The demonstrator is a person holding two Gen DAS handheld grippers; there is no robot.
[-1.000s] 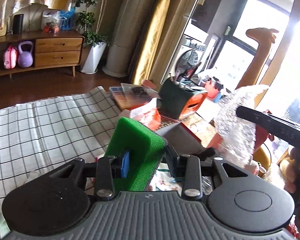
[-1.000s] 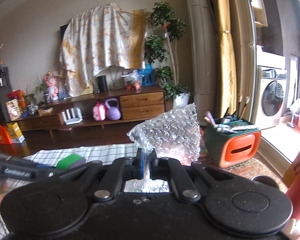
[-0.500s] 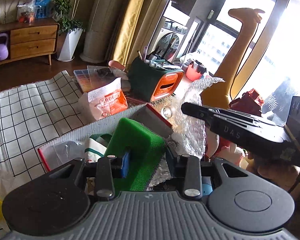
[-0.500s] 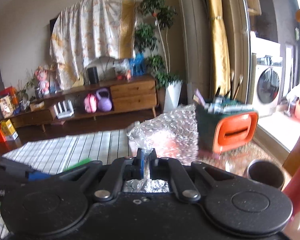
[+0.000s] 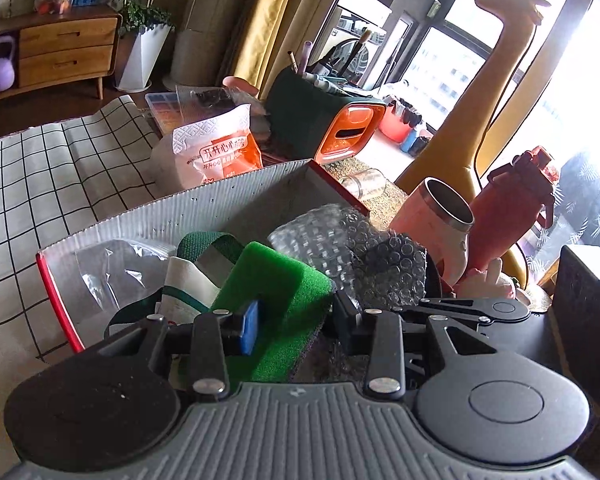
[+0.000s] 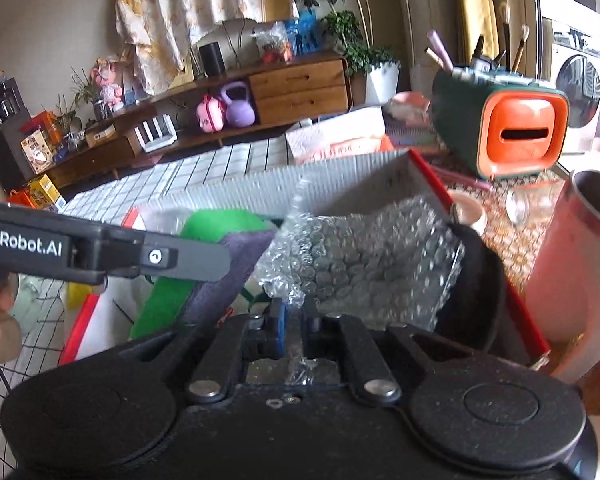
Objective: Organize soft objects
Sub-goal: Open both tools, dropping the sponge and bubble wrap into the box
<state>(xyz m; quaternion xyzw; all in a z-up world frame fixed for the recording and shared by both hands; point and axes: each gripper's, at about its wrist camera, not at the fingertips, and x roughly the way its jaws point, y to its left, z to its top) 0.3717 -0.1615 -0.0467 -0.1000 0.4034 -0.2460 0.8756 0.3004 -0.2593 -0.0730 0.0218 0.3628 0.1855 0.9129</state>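
A grey corrugated box with red edges (image 5: 204,204) sits on the surface covered by a black-checked white cloth (image 5: 40,168). Over the box's right half, the crumpled sheet of clear bubble wrap (image 6: 364,256) hangs from the right gripper (image 6: 294,320), whose fingers have just been easing apart yet pinch its corner. Beside the sheet, over the box's middle, the left gripper (image 5: 292,316) pinches the green rectangular sponge (image 5: 276,300).

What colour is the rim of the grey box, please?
The box's rim is red, showing best in the right wrist view.
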